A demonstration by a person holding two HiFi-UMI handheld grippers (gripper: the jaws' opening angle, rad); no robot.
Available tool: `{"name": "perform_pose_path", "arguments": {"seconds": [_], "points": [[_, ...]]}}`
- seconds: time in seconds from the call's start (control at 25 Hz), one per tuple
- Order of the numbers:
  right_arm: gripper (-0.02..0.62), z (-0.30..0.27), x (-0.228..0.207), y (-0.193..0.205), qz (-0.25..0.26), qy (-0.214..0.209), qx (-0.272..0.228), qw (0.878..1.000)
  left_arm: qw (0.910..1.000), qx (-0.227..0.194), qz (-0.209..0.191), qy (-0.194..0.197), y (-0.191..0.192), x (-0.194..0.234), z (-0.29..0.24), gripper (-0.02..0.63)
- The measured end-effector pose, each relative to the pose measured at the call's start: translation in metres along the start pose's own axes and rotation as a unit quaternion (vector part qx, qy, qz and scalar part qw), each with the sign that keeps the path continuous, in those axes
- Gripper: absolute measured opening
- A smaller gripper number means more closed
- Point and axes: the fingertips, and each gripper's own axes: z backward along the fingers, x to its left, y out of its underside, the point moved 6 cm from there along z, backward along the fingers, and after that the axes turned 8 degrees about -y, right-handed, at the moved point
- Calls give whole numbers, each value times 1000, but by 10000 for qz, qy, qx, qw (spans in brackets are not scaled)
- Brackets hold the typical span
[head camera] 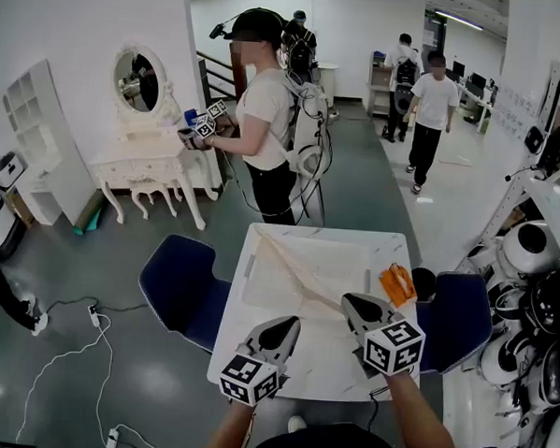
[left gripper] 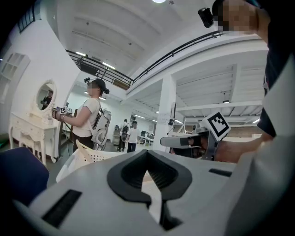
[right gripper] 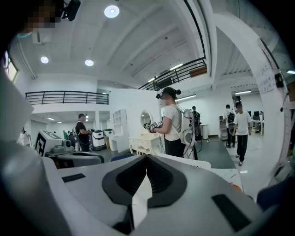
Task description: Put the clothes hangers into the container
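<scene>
A shallow white container (head camera: 255,264) lies on the white marble table (head camera: 319,366). A thin cream clothes hanger (head camera: 301,278) lies slanted across it, its near end close to the tip of my right gripper (head camera: 348,300). That gripper is shut, and the right gripper view (right gripper: 146,157) shows nothing between its jaws. My left gripper (head camera: 294,322) hovers over the table's near half, shut and empty (left gripper: 147,156). An orange item (head camera: 397,283), maybe more hangers, lies at the table's right edge. The left gripper view shows the container's perforated wall (left gripper: 94,157) and the right gripper (left gripper: 166,141).
Blue chairs stand left (head camera: 178,288) and right (head camera: 462,322) of the table. A person (head camera: 267,115) with grippers stands beyond it, by a white dressing table (head camera: 147,169). Shelves of white helmets (head camera: 531,255) line the right. Cables (head camera: 77,348) trail on the floor at left.
</scene>
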Motion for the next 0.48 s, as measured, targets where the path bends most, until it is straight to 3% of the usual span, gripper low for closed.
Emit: {"name": "perform_pose_path", "arguments": {"seconds": [0.48], "points": [[20, 45, -5, 0, -49, -207, -19, 9998, 9998, -50, -81, -151, -5, -50, -4, 5]]}}
